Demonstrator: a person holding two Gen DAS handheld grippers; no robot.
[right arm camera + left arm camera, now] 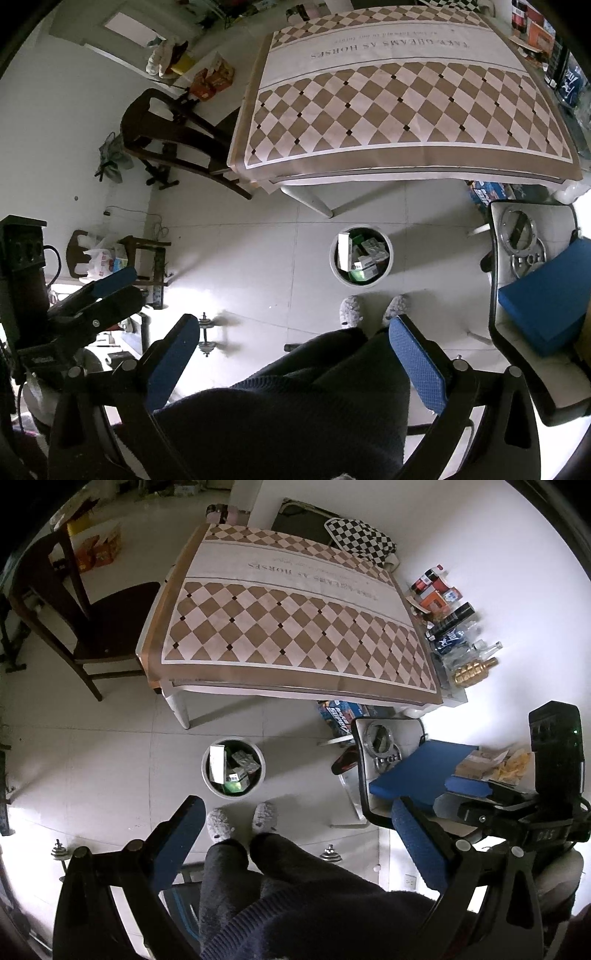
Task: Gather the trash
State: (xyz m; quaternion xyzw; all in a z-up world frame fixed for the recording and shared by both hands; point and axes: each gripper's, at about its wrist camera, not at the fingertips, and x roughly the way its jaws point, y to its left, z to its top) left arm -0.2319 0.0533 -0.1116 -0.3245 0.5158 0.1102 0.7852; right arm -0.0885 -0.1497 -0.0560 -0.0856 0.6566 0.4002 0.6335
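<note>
The round white trash bin (233, 768) stands on the tiled floor just in front of the person's grey slippers (241, 820) and short of the near edge of the checkered-cloth table (295, 627), holding boxes and blister packs. The left gripper (301, 832) hangs above the floor with its blue-padded fingers spread wide and holding nothing, the bin lying beyond and between them, nearer the left finger. The right gripper (295, 350) is likewise spread and empty, the bin (361, 255) ahead of its fingertips beyond the slippers.

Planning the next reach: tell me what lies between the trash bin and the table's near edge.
Only bare floor tile lies between the trash bin and the table edge, apart from one white table leg; the right wrist view shows it best.
</note>
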